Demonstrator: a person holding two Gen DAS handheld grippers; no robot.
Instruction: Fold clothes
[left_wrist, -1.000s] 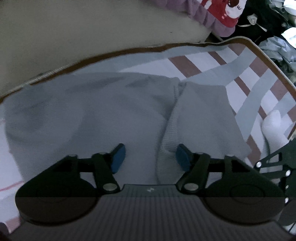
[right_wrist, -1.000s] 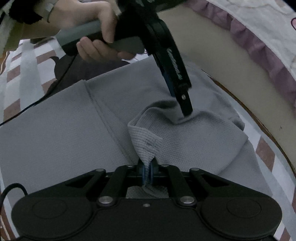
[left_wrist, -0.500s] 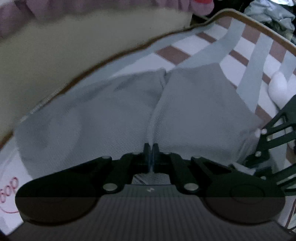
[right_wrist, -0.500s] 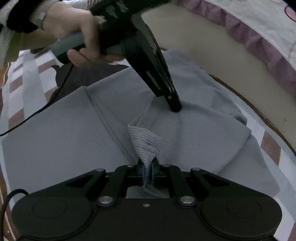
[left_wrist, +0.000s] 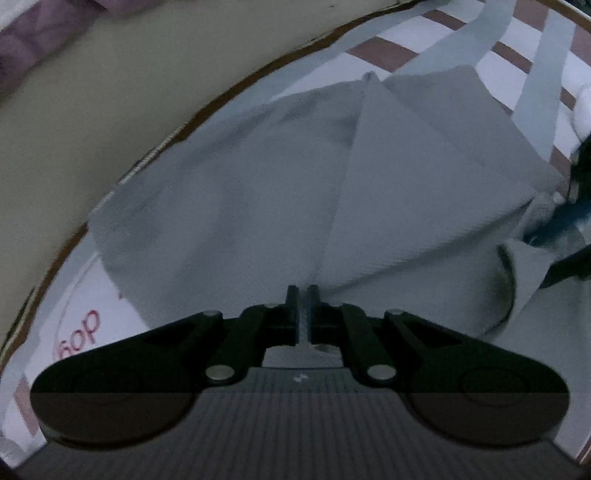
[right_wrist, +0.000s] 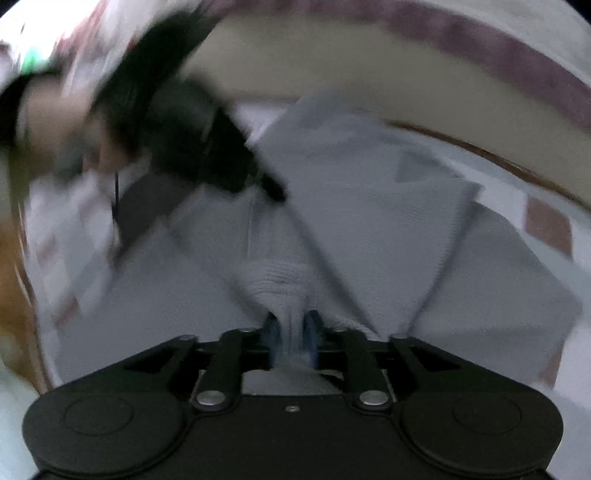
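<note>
Grey knit garment (left_wrist: 258, 192) fills the middle of the left wrist frame, spread over a striped sheet (left_wrist: 461, 48) of white, brown and pale grey bands that runs toward the upper right. A crease rises from the lower centre toward the top of the frame, with one panel folded over to the right of it. The left gripper (left_wrist: 303, 310) at lower centre is clenched, its fingers nearly together with a thin edge of the garment pinched between them. At the right edge the cloth bunches up against a dark, blurred shape. In the right wrist frame the same garment (right_wrist: 388, 229) lies across the centre, and the right gripper (right_wrist: 291, 332) at lower centre grasps a gathered tuft of it between blue pads (right_wrist: 314, 328). The left gripper (right_wrist: 273, 190) shows blurred at upper left, held by a hand (right_wrist: 62, 122), its tip down on the cloth.
</note>
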